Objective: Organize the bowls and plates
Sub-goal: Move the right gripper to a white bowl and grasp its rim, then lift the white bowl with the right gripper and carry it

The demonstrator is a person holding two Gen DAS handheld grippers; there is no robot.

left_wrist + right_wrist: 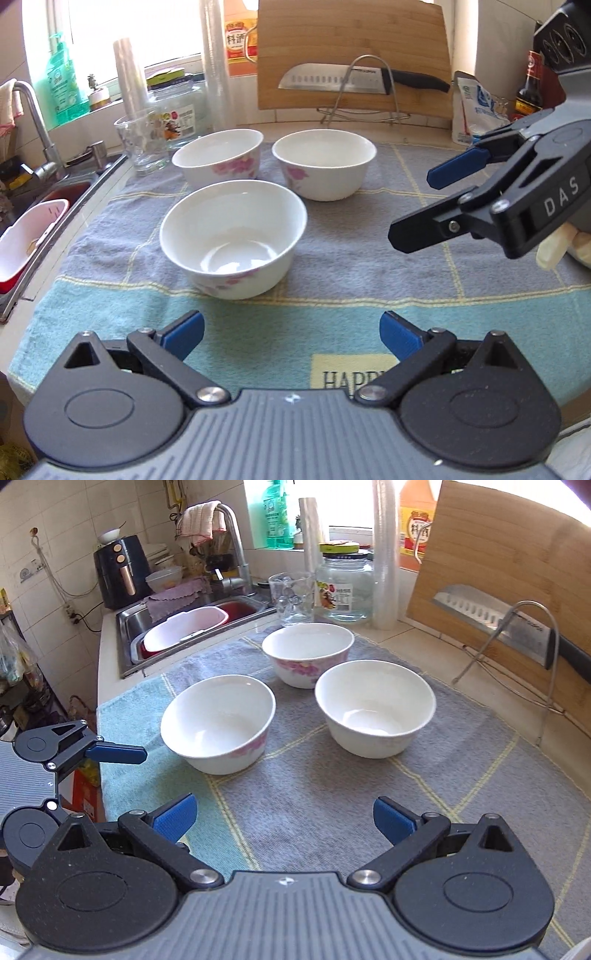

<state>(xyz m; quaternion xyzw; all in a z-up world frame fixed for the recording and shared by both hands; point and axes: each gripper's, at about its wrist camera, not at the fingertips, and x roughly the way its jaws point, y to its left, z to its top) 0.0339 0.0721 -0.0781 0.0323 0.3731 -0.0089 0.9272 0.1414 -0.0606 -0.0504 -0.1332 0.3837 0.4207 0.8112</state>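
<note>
Three white bowls with pink flowers stand upright and apart on a grey and teal towel (332, 258). In the left wrist view the near bowl (232, 236) is ahead of my left gripper (291, 332), which is open and empty. The far-left bowl (218, 157) and far-right bowl (324, 168) stand behind it. My right gripper (417, 206) hovers open at the right, clear of the bowls. In the right wrist view my right gripper (284, 818) is open above the towel (314, 794), with the bowls (218, 727) (375, 707) (308, 653) ahead and the left gripper's fingers (116, 754) at the left.
A sink (192, 620) with a pink basin and a tap lies left of the towel. A drinking glass (291, 598), a glass jar (345, 590) and bottles stand behind the bowls. A wooden board (351, 55) with a knife (354, 79) on a wire rack leans at the back.
</note>
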